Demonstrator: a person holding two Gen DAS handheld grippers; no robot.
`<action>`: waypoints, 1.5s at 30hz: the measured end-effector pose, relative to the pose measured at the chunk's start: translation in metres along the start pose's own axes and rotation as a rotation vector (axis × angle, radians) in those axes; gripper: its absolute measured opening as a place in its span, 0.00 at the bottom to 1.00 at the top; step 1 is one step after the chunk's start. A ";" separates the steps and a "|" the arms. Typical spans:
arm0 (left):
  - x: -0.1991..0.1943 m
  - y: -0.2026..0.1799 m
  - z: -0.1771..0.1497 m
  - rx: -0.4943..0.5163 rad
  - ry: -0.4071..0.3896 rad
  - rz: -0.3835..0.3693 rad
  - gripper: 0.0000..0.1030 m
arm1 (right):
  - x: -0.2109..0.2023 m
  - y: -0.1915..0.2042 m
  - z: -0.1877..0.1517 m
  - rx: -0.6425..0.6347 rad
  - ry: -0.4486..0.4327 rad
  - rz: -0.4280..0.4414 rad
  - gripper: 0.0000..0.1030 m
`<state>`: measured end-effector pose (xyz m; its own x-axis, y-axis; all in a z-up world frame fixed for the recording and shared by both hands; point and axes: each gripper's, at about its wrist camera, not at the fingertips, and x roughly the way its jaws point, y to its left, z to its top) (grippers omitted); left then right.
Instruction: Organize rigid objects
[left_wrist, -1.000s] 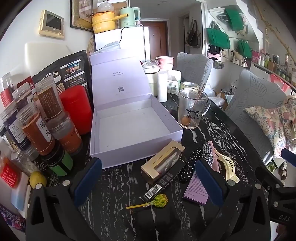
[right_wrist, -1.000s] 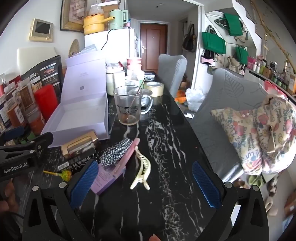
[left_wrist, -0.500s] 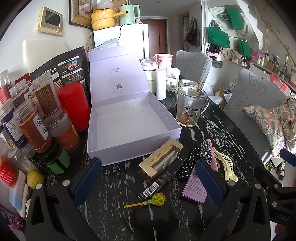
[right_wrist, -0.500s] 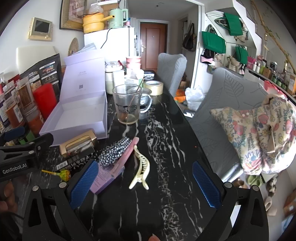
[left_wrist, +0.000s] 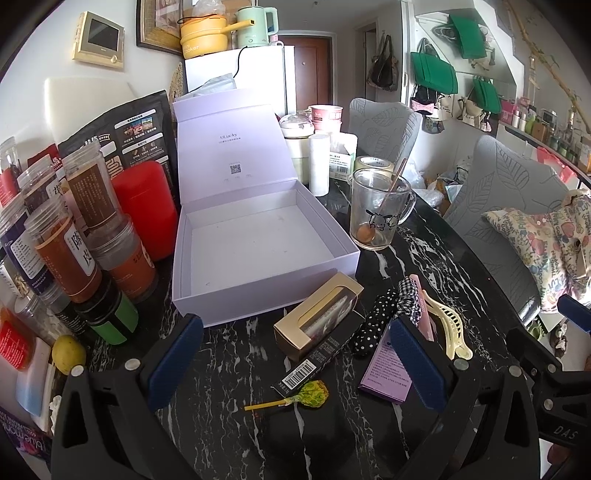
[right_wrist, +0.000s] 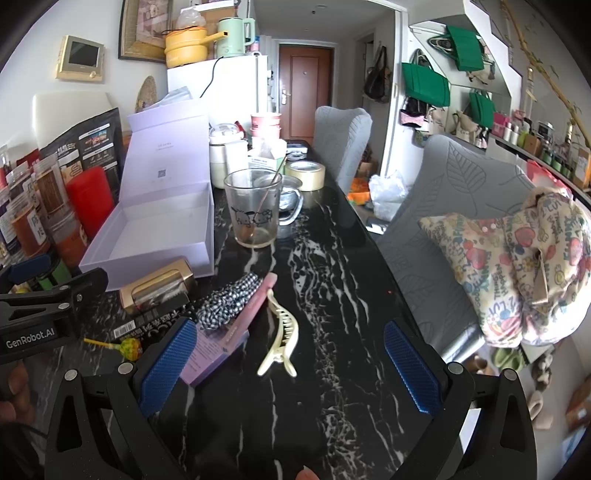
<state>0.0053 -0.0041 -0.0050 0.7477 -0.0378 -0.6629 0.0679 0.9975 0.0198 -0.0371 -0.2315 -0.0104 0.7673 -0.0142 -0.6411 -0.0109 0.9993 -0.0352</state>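
Left gripper (left_wrist: 293, 363) fingers spread, empty, over lollipop (left_wrist: 312, 393) | right gripper (right_wrist: 290, 363) fingers spread, empty, around hair claw (right_wrist: 281, 328) | step: pre-grasp | next: lower, close, carry to open lilac box (left_wrist: 258, 243), surface's left edge.

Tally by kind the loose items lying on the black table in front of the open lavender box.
Small boxes: 3 (gold box, black barcode box, purple box)
Fabric hair ties: 2 (polka-dot, gingham)
Hair claw clip: 1
Lollipop: 1
Total: 7
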 end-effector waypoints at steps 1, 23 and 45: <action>0.000 0.000 0.000 0.000 -0.001 0.000 1.00 | 0.000 0.000 0.000 0.000 -0.001 0.001 1.00; -0.001 0.006 0.000 -0.017 0.009 -0.018 1.00 | -0.002 0.006 0.002 -0.013 0.002 0.012 1.00; 0.010 0.011 0.004 -0.036 0.034 -0.022 1.00 | 0.006 0.008 0.008 -0.015 0.001 0.048 1.00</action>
<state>0.0164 0.0066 -0.0088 0.7231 -0.0585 -0.6882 0.0600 0.9980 -0.0218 -0.0274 -0.2232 -0.0082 0.7651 0.0334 -0.6430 -0.0571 0.9982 -0.0161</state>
